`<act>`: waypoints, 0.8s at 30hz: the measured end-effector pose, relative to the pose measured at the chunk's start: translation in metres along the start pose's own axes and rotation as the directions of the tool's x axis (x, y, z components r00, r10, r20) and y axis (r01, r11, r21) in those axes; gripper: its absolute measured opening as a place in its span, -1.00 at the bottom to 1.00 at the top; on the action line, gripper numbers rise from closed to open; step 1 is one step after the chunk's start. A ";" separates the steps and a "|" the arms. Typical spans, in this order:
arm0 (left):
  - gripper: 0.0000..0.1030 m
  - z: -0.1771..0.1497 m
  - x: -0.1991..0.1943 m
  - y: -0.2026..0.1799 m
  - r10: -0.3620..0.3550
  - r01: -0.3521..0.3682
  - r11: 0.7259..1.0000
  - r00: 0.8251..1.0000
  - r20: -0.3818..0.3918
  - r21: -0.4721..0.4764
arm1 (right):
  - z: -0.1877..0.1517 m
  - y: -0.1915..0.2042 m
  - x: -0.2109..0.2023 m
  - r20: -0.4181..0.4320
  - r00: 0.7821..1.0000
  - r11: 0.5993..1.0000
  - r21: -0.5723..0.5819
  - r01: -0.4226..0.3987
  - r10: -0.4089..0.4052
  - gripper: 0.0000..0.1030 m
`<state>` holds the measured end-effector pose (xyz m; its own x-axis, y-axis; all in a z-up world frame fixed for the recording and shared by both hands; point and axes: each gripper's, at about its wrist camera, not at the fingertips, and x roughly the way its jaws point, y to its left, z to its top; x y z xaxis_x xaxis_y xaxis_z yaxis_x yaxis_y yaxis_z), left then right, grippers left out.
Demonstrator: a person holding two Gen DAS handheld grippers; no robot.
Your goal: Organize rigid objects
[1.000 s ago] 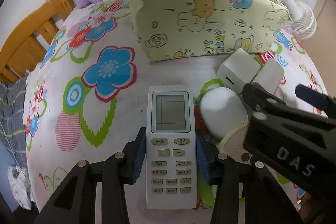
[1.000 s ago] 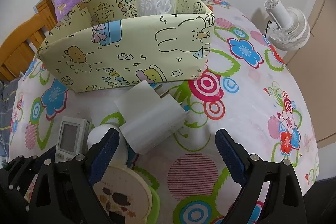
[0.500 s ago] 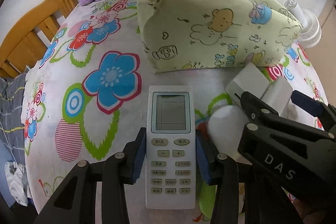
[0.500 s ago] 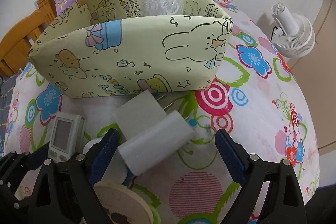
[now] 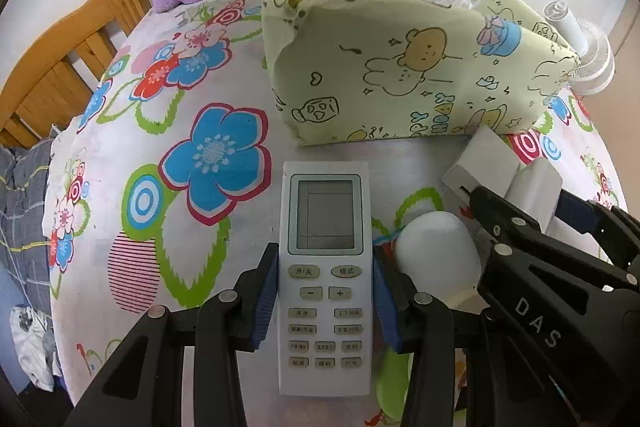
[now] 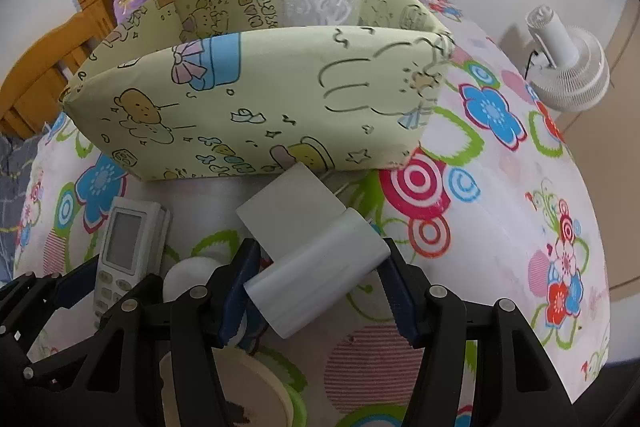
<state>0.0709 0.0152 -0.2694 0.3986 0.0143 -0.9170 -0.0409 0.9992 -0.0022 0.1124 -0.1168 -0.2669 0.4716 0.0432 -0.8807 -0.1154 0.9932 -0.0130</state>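
My left gripper [image 5: 325, 301] clamped white rectangular air-conditioner remote [image 5: 325, 269], lower centre. My right gripper [image 6: 316, 293] was closing on translucent white plastic cylinder [image 6: 318, 277], pads touching. Yellow cartoon-print fabric bin [image 6: 256, 107], upper centre, held one clear tub; most items were left outside.

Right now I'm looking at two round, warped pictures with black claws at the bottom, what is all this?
Those claws are two handheld grippers; a person carries one in each hand, each with a wide-angle camera looking along its fingers. The left wrist view shows the left gripper clamped on a white remote control. The right wrist view shows the right gripper, its jaws closing around a white cylinder. Both work over a flowered tablecloth, in front of a pale yellow cartoon-print fabric bin, probably where the items go.
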 end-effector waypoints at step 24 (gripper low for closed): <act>-0.13 0.001 -0.044 -0.012 -0.033 0.031 0.999 0.997 0.070 0.034 | -0.009 -0.019 -0.047 0.057 0.998 0.997 0.066 0.036 -0.040 0.22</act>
<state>0.0548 0.0026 -0.2290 0.4631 -0.0163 -0.8862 0.0025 0.9998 -0.0172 0.0844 -0.1387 -0.2294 0.5248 0.0096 -0.8512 -0.0400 0.9991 -0.0134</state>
